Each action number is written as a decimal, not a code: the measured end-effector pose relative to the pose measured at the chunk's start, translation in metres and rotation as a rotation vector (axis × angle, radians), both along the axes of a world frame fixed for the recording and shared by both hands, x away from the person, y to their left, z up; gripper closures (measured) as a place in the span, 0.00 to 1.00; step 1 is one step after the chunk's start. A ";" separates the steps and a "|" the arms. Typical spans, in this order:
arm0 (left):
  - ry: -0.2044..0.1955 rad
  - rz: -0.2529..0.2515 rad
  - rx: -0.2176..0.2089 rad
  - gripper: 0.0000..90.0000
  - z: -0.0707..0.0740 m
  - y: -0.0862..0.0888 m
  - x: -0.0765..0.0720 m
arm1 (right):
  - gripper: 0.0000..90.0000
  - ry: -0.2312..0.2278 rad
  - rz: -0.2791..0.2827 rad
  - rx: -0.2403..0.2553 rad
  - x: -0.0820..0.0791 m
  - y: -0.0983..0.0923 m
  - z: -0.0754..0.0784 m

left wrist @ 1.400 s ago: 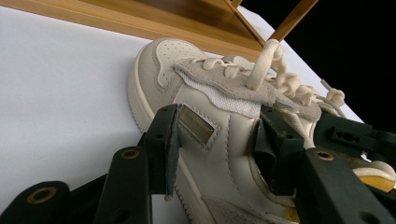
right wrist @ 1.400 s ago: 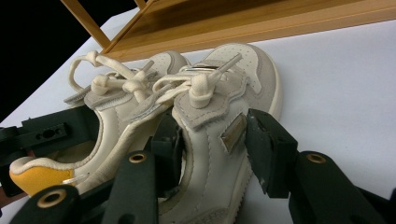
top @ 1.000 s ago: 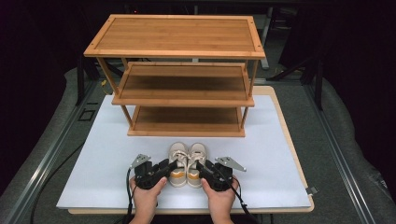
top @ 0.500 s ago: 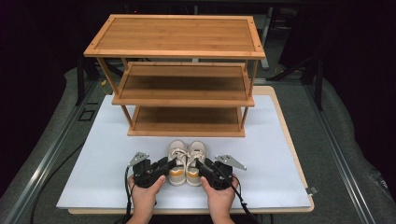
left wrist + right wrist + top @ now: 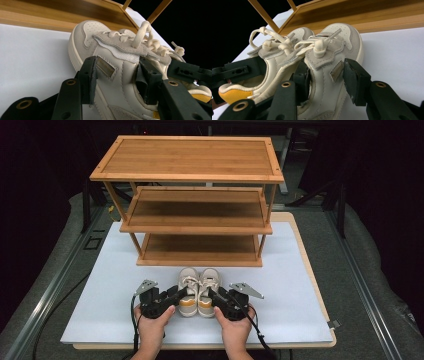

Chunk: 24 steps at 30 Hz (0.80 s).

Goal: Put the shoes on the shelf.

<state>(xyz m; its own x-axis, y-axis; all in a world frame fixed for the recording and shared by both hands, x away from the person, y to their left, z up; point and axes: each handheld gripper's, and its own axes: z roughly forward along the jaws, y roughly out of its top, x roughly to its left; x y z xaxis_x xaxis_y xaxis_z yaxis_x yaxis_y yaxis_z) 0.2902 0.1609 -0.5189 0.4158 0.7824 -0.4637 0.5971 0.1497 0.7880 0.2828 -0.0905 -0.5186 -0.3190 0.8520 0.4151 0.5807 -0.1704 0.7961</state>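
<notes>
Left tongs (image 5: 176, 296) pinching left sneaker (image 5: 188, 285) across sides. Right tongs (image 5: 216, 296) pinching right sneaker (image 5: 208, 284) likewise. Pair side by side on white worktop (image 5: 100, 285), just before wooden shoe rack (image 5: 195, 227).

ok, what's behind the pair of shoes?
Behind the shoes stands the wooden rack, three shelves, all bare where visible. The back of the lower two is hidden under the shelf above.

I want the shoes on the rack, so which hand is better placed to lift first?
Neither clearly: the left gripper straddles the left shoe, and the right gripper the right shoe.
</notes>
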 end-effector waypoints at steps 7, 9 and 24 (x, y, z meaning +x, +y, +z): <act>-0.004 -0.002 -0.001 0.61 0.007 0.001 0.001 | 0.64 -0.002 0.002 -0.005 0.000 0.001 0.007; -0.004 -0.003 -0.002 0.61 0.009 0.001 0.002 | 0.64 -0.005 0.001 -0.001 0.001 0.001 0.009; -0.013 -0.007 -0.002 0.61 0.026 0.002 0.005 | 0.64 -0.014 -0.003 0.004 0.004 0.001 0.026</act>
